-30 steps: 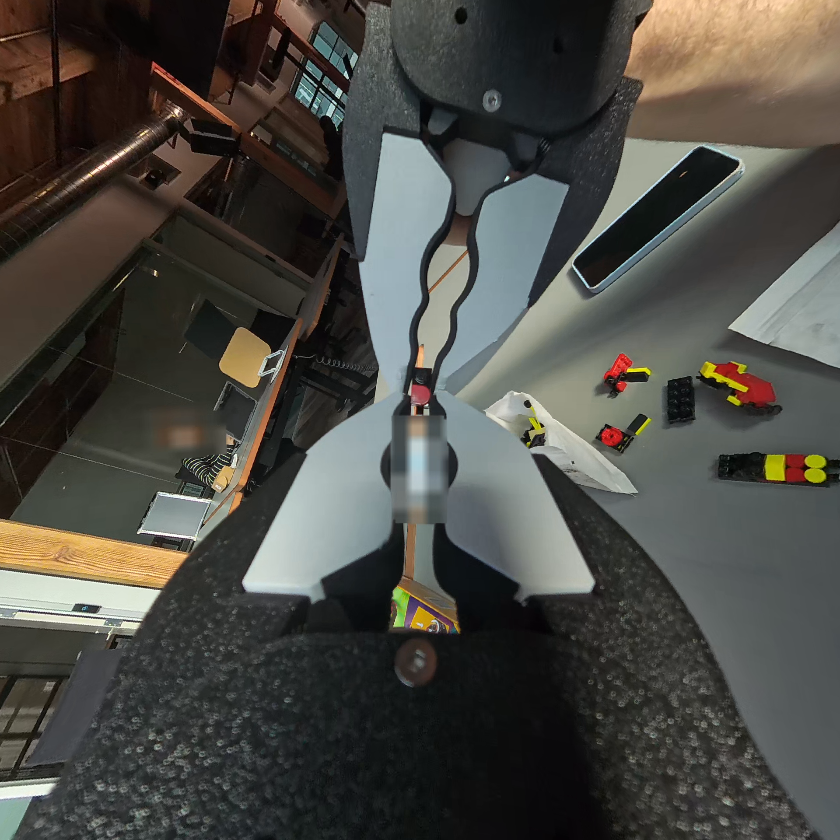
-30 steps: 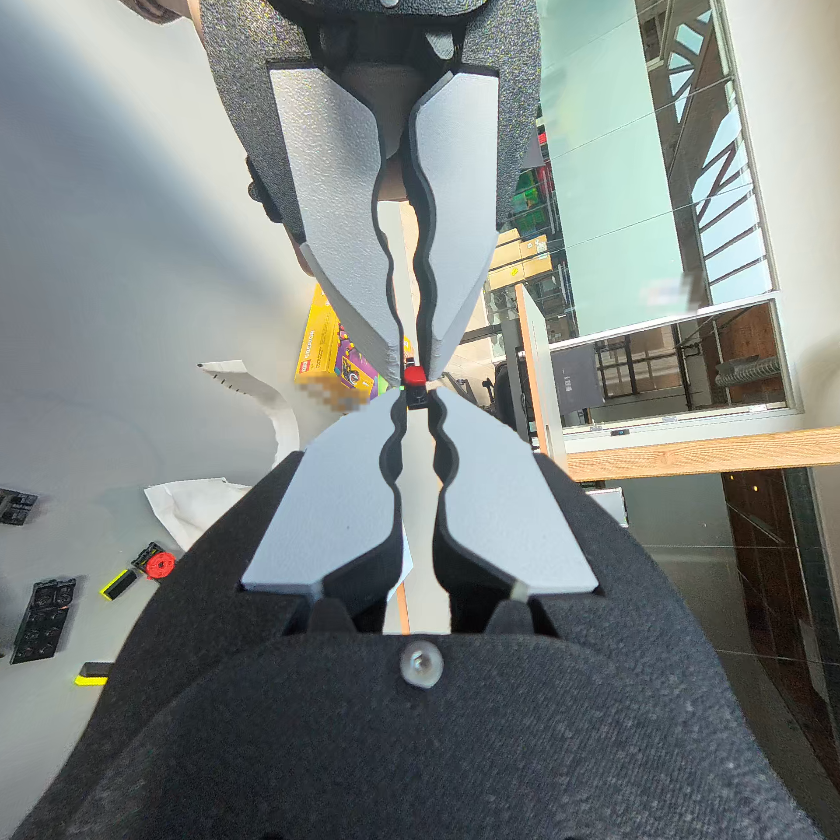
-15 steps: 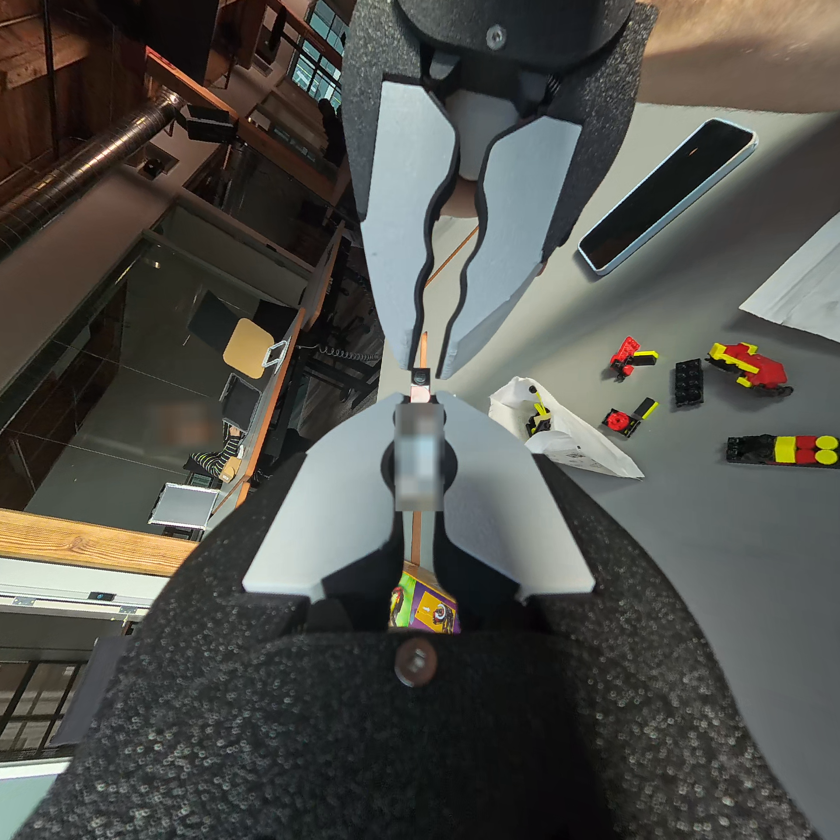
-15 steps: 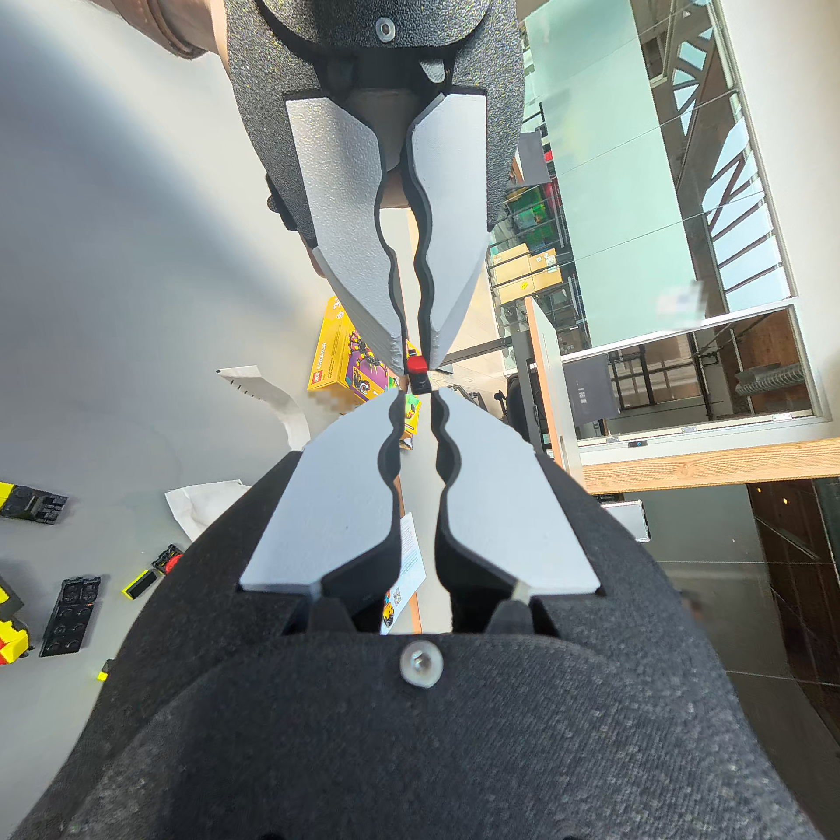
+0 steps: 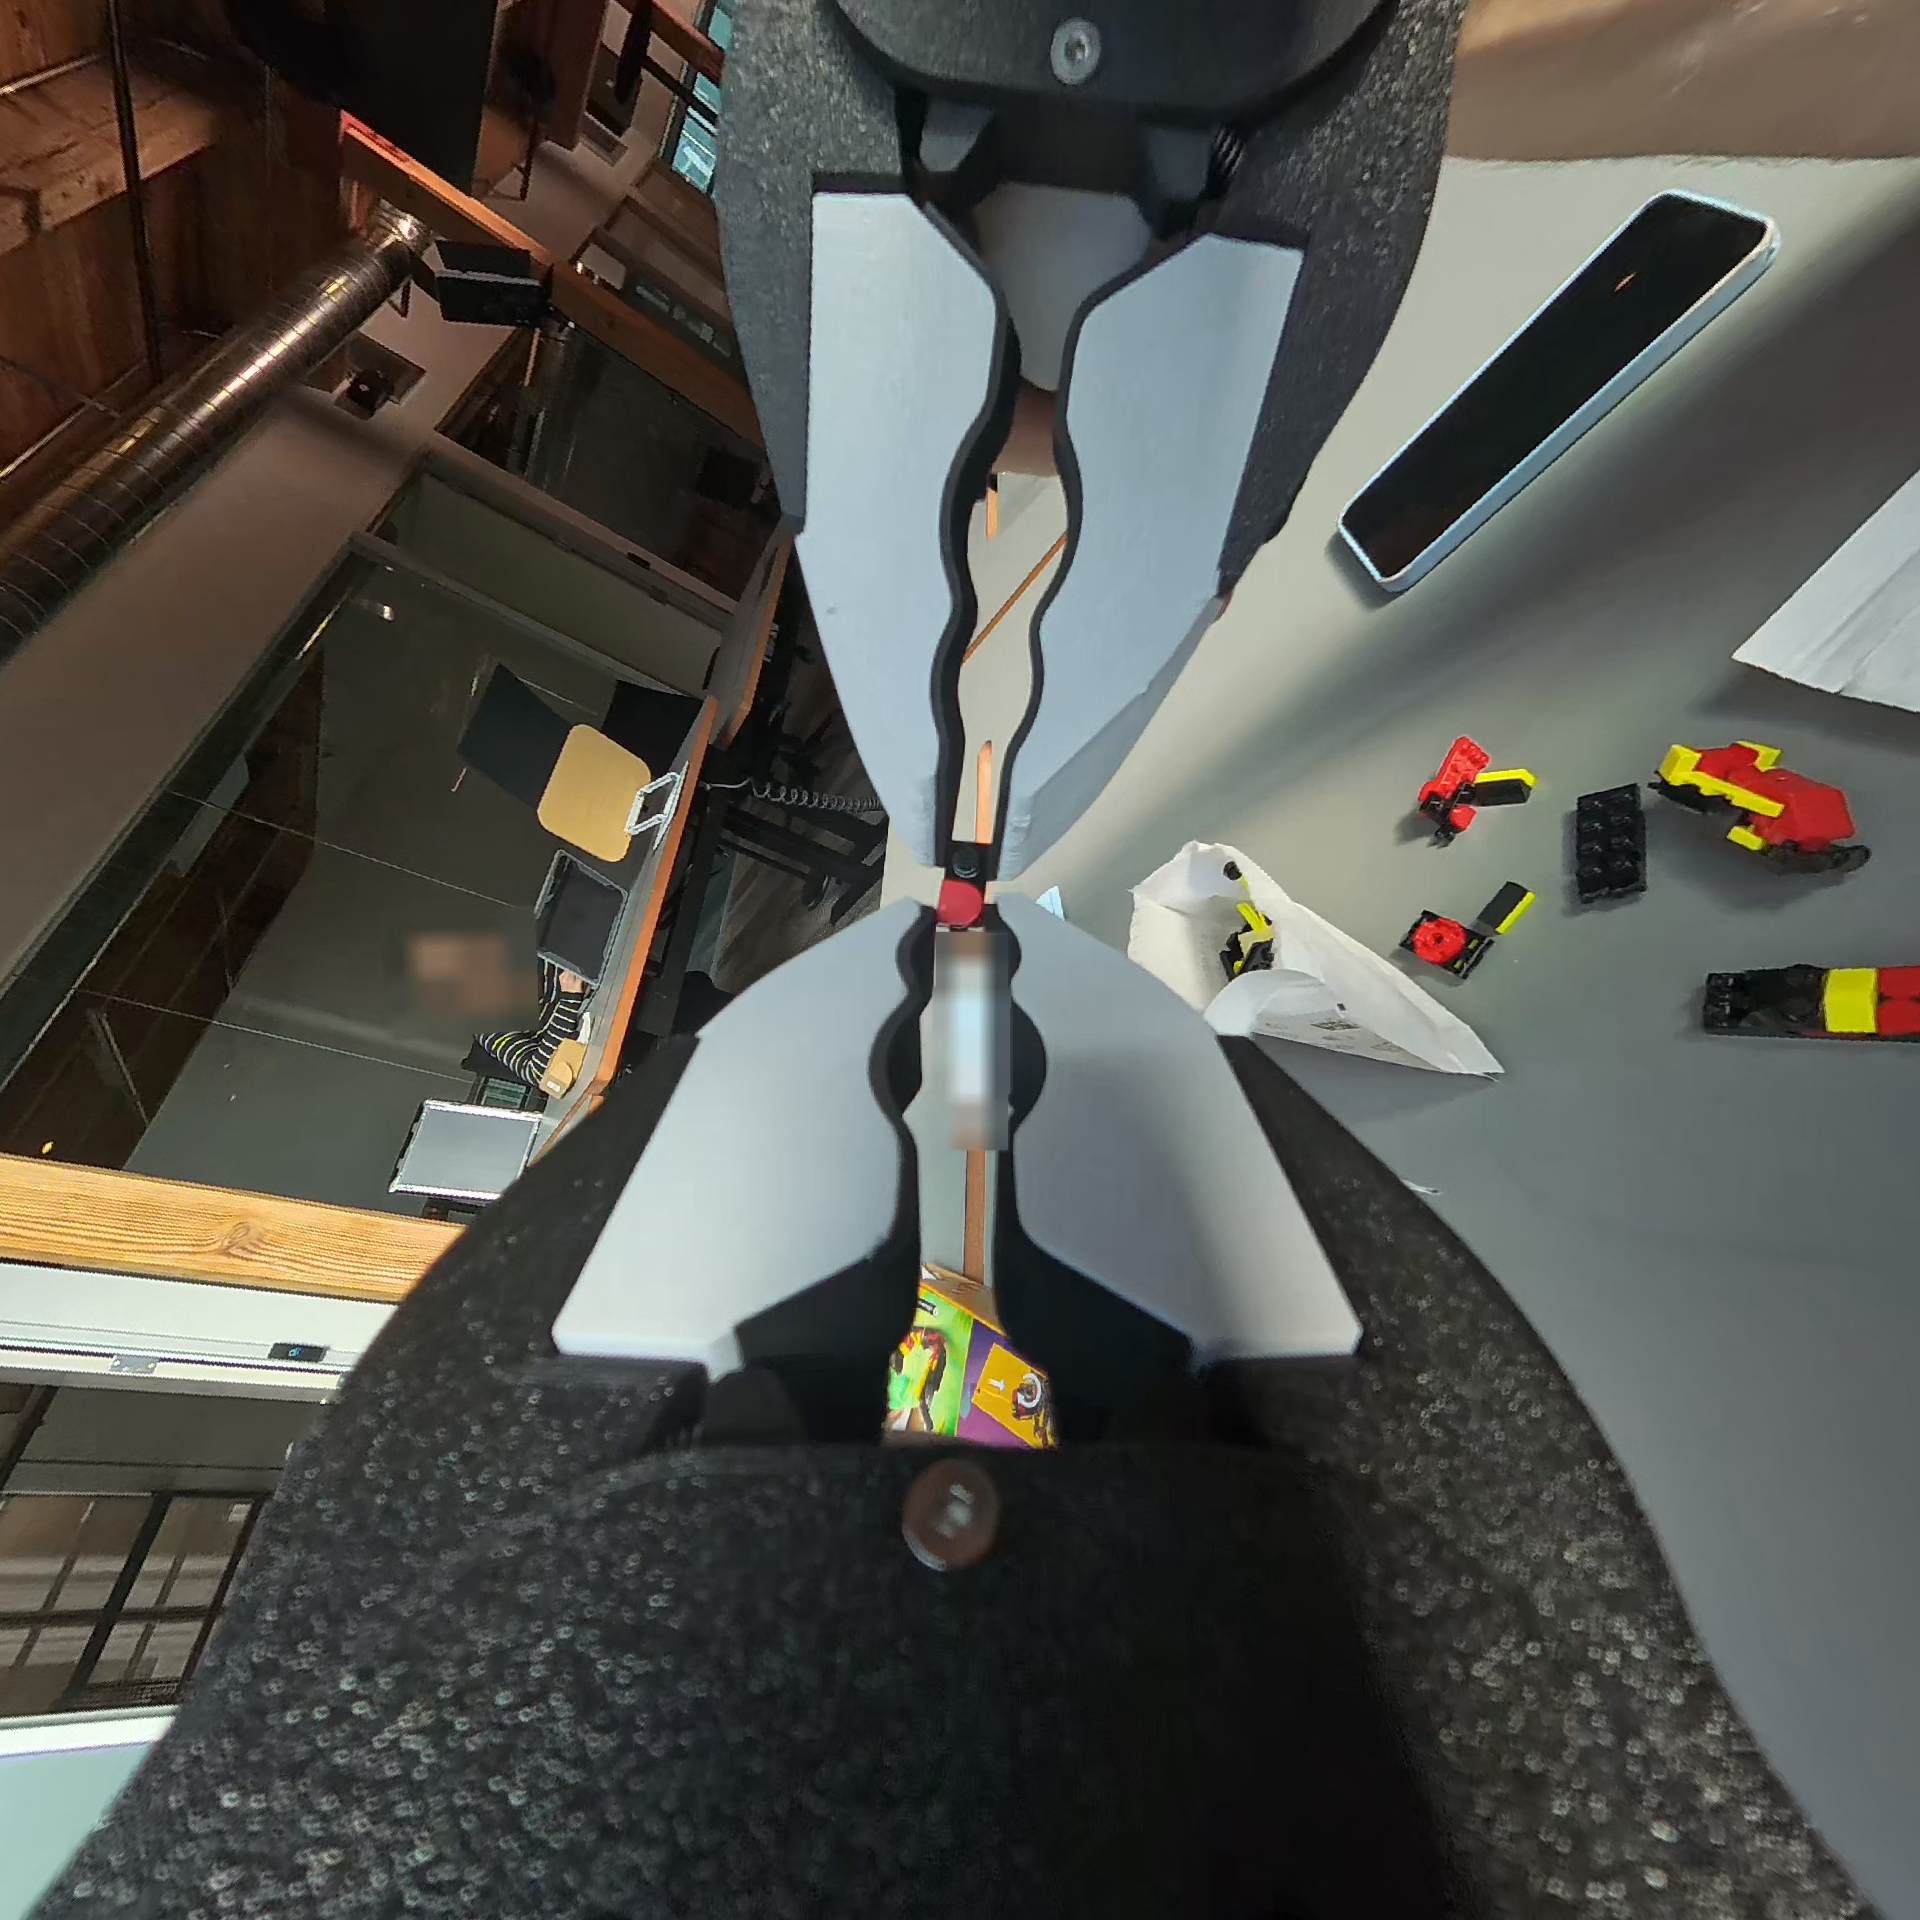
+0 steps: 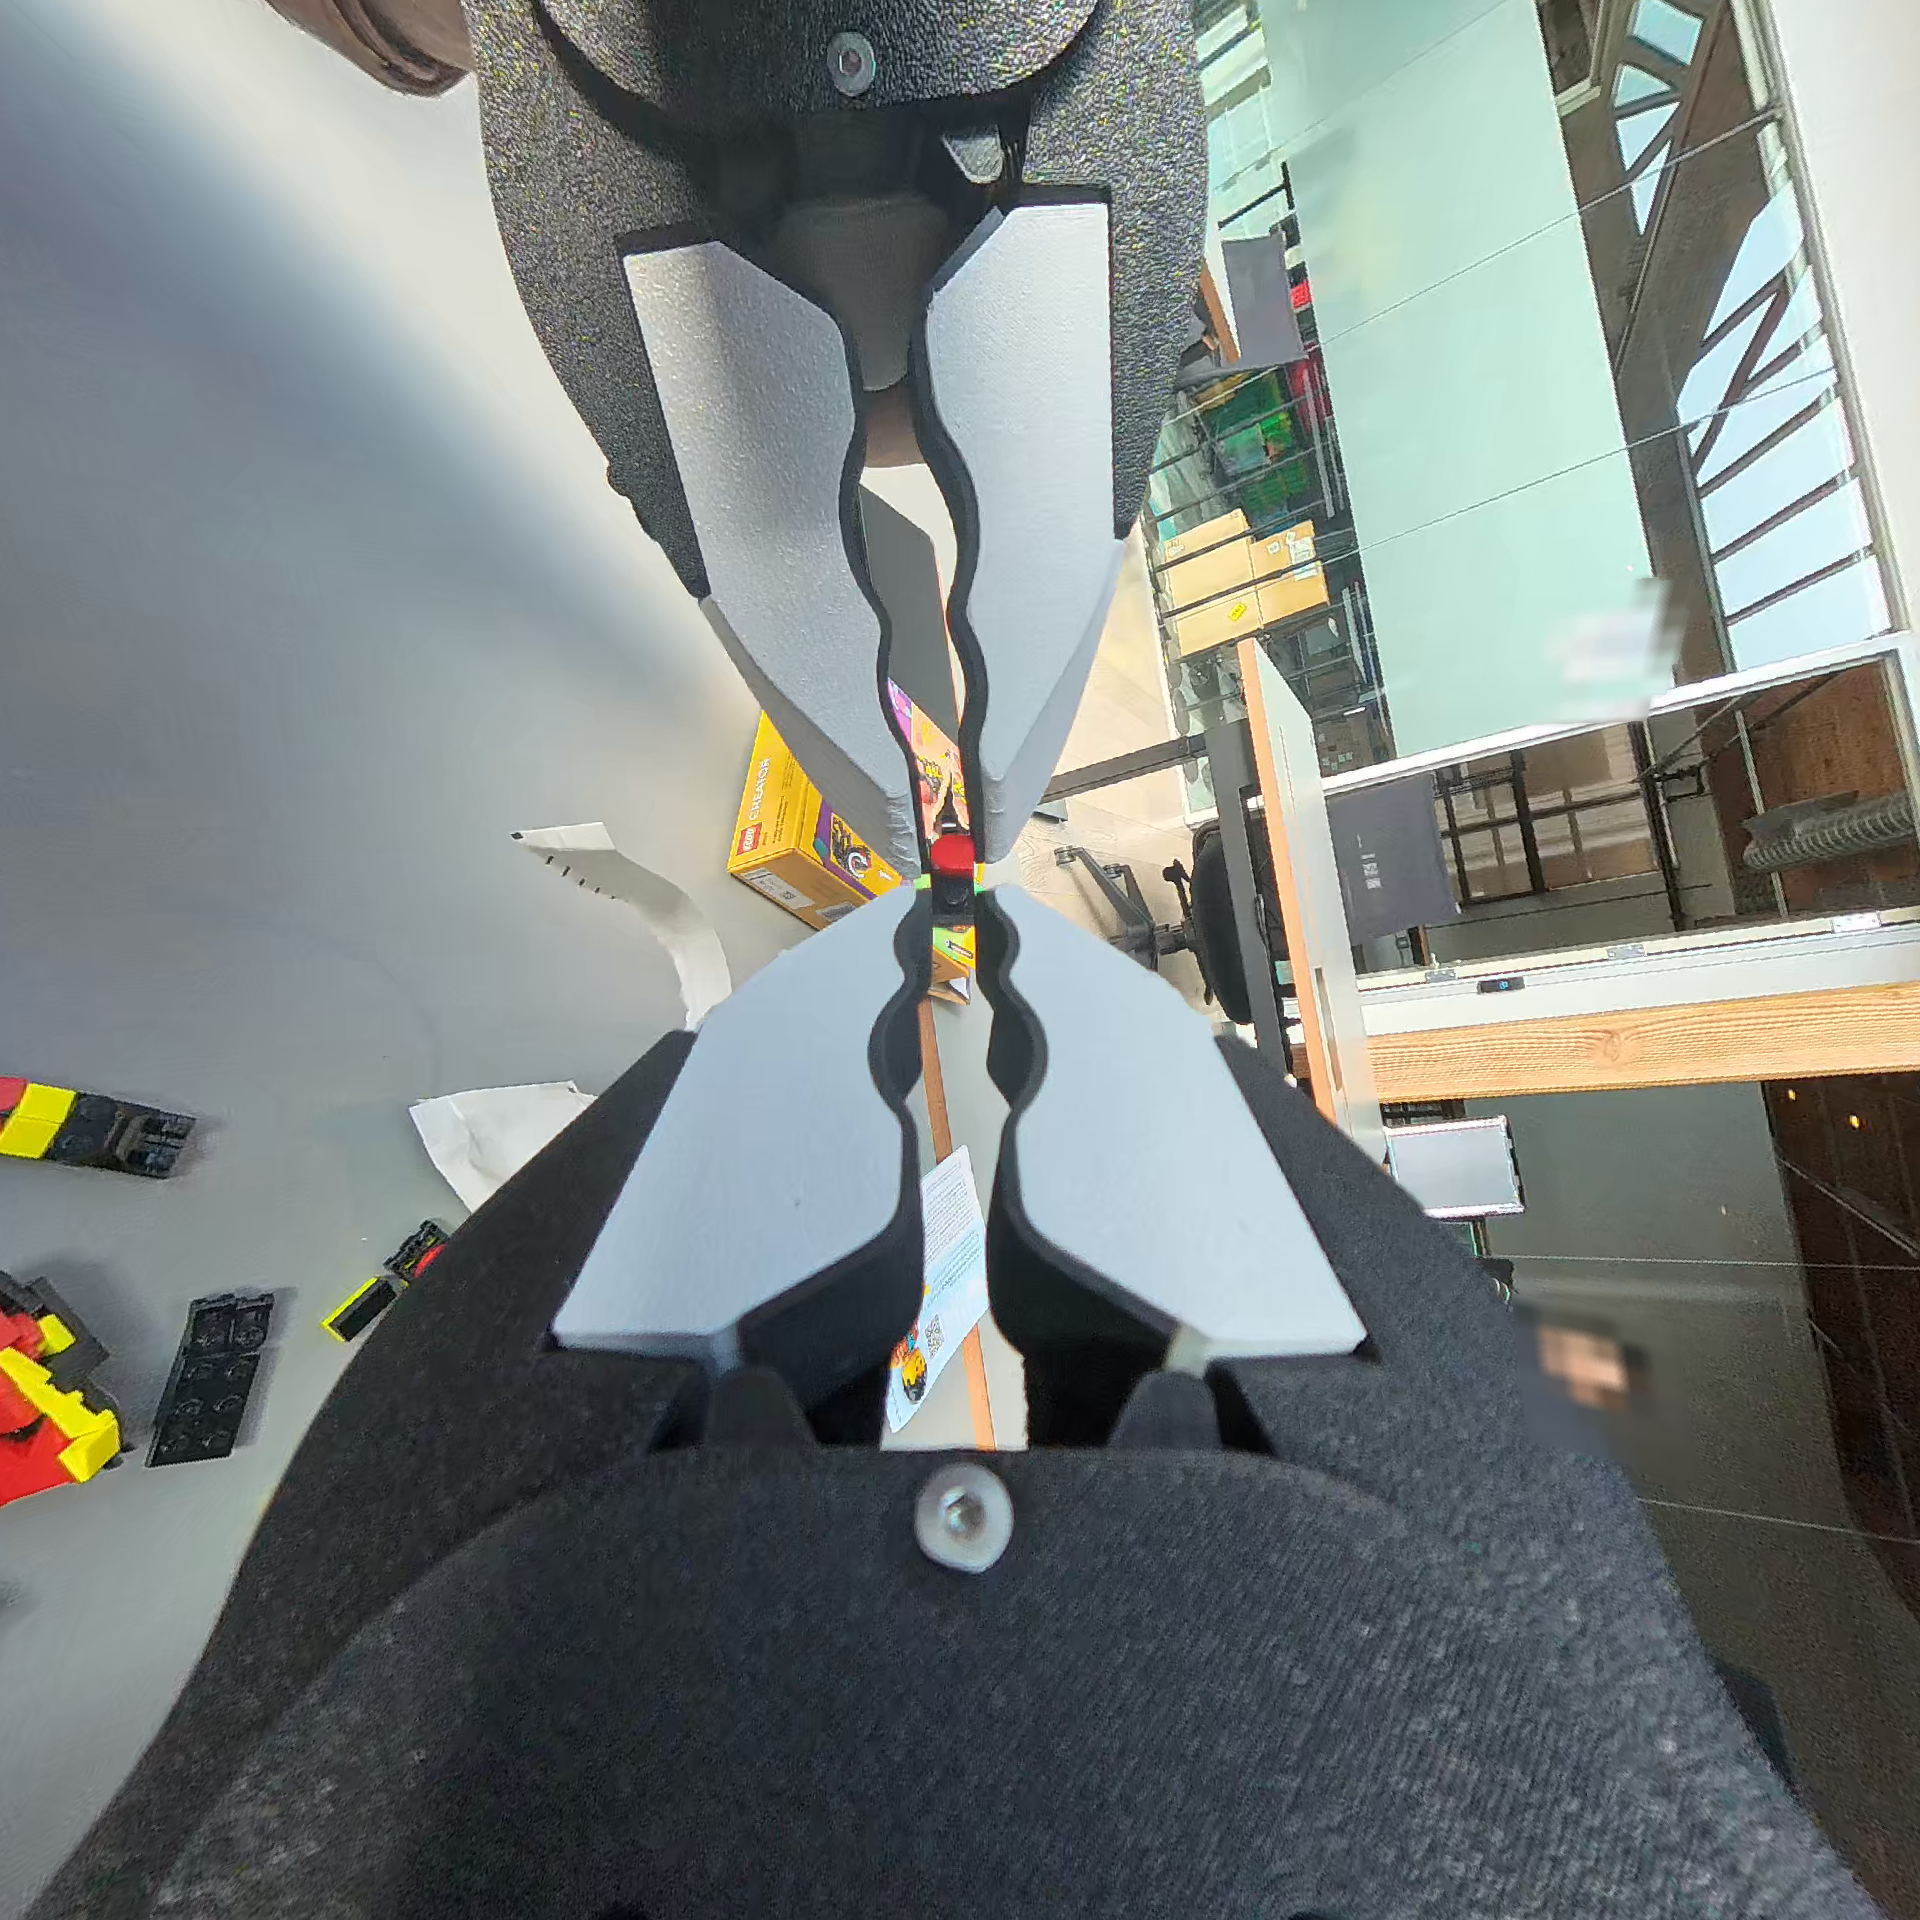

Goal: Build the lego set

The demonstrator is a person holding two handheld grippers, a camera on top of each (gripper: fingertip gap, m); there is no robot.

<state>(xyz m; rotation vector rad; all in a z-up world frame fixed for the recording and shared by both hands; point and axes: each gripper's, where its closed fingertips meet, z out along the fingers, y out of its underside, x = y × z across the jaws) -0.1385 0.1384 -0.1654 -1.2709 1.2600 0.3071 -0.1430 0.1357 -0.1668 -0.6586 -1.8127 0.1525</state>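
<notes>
Both grippers are held above the grey table point(image 5: 1558, 1299), tip to tip. My left gripper point(image 5: 961, 920) is shut on a small red round piece point(image 5: 958, 902). My right gripper point(image 6: 951, 906) is shut on a small black piece point(image 6: 951, 896). The black piece point(image 5: 968, 860) touches the red piece point(image 6: 953, 855) end to end. The right gripper shows at the top of the left wrist view point(image 5: 968, 854). The left gripper shows at the top of the right wrist view point(image 6: 951, 847).
On the table lie a phone point(image 5: 1558, 395), a white bag point(image 5: 1330, 997), a red-and-yellow assembly point(image 5: 1787, 810), a black plate point(image 5: 1610, 842), a black-yellow-red strip point(image 5: 1829, 1000), two small red-yellow-black parts point(image 5: 1470, 790), a paper sheet point(image 5: 1860, 623) and the yellow set box point(image 6: 800, 821). My left and right fingertips are right by each other.
Half a second ago the tips stood slightly apart. Now they are closed up again, with the red and black pieces touching. Both grippers stay shut.
</notes>
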